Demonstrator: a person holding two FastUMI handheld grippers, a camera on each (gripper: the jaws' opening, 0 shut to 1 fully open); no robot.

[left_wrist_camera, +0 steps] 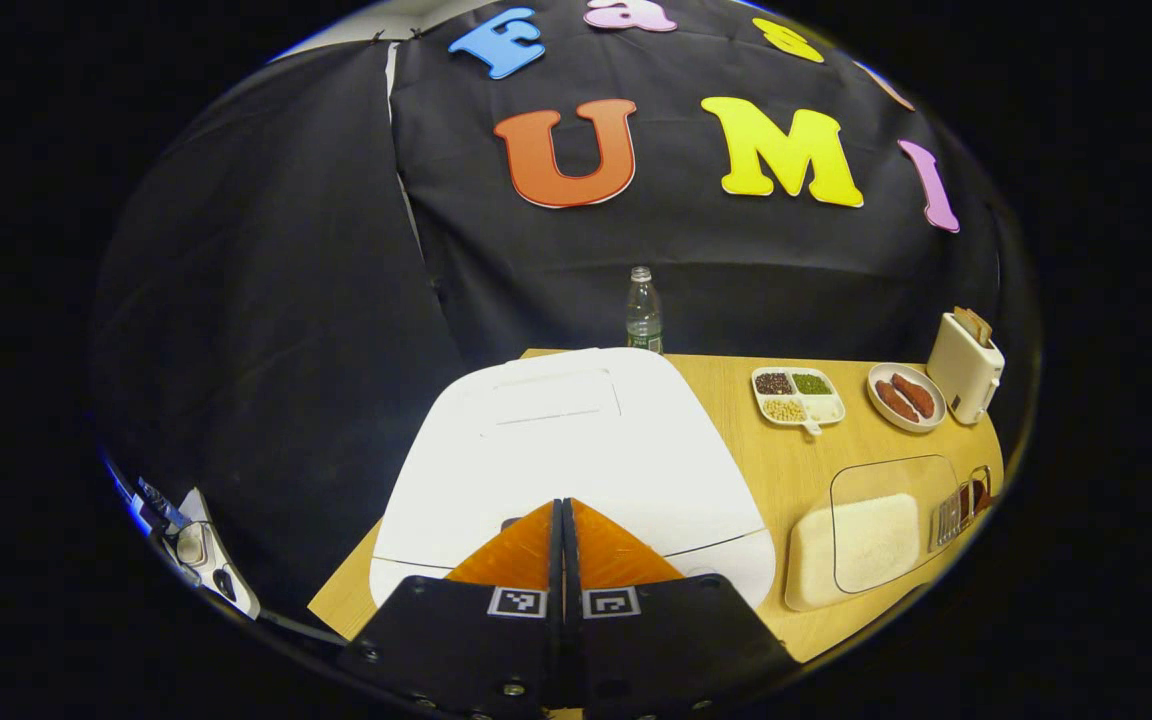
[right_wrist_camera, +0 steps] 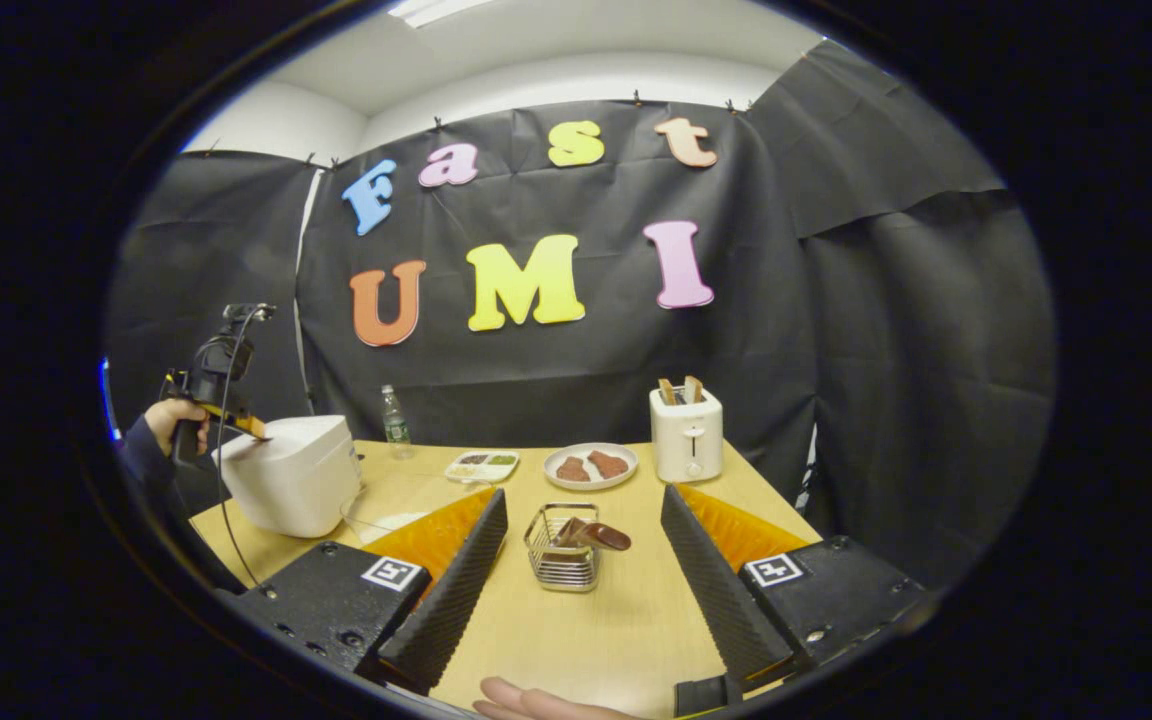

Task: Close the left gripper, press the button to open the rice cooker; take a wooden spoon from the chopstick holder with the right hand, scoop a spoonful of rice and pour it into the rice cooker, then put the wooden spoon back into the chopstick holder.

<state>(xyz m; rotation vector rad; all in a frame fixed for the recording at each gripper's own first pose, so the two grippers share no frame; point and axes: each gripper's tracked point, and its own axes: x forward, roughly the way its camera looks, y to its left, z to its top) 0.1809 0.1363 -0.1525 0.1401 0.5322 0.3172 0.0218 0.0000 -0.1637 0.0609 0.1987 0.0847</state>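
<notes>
The desk (right_wrist_camera: 586,620) carries a white rice cooker (left_wrist_camera: 576,450) with its lid down, at the left end. The left tongs (left_wrist_camera: 564,510) are pressed together, their tips over the front of the lid. The right tongs (right_wrist_camera: 584,525) are spread wide above the desk, and between them, farther off, stands the wire chopstick holder (right_wrist_camera: 560,560) with a wooden spoon (right_wrist_camera: 596,536) in it. A tray of rice (left_wrist_camera: 861,545) lies right of the cooker.

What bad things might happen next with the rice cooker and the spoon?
The shut left gripper sits over the front edge of the rice cooker; it might miss the button, or shove the cooker, which stands near the table edge. The wooden spoon leans in a light wire chopstick holder, so the open right gripper may tip the holder when grabbing.
</notes>
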